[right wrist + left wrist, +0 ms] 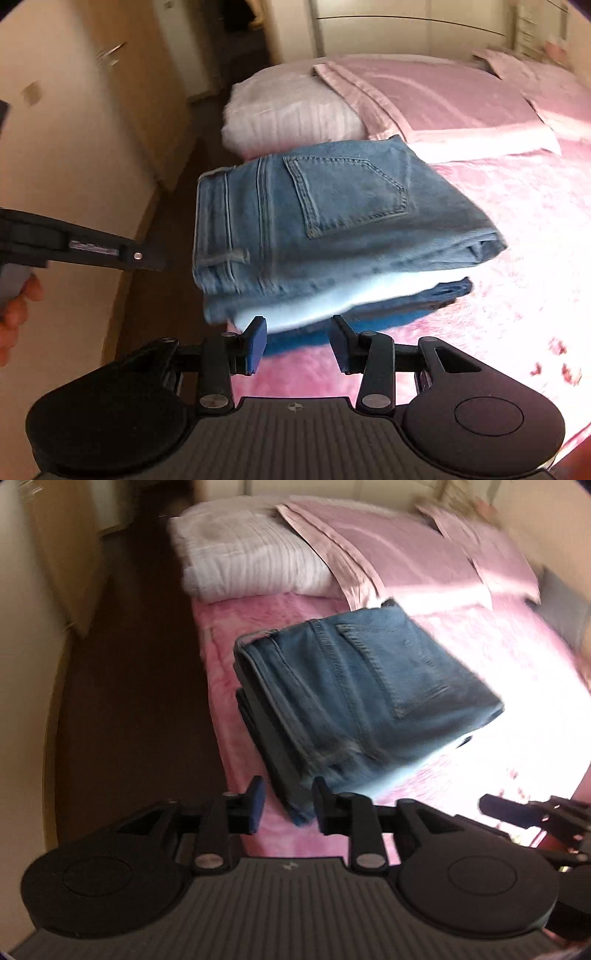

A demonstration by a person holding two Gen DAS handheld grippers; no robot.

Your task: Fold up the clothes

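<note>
You have 1 pair of jeans (332, 221) here, folded into a thick stack with a back pocket on top. It lies on the pink bed (517, 240), close to the bed's left edge and partly over that edge in the right wrist view. Under the top fold you can see lighter and darker blue layers, but you cannot tell if they are other clothes.

Your left gripper (286, 805) is spread apart and has nothing between its 2 fingers. It is just in front of the near corner of the jeans and does not touch them. Your right gripper (298, 345) is spread apart too, with nothing in it, right by the near edge of the stack.

Behind the jeans you see 1 white pillow (251, 554) and 1 folded pink sheet (399, 550) at the head of the bed. To the right of the jeans the bed is bare and very bright with sun. To the left is a strip of dark floor (140, 686), then 1 pale wardrobe (74, 122).
</note>
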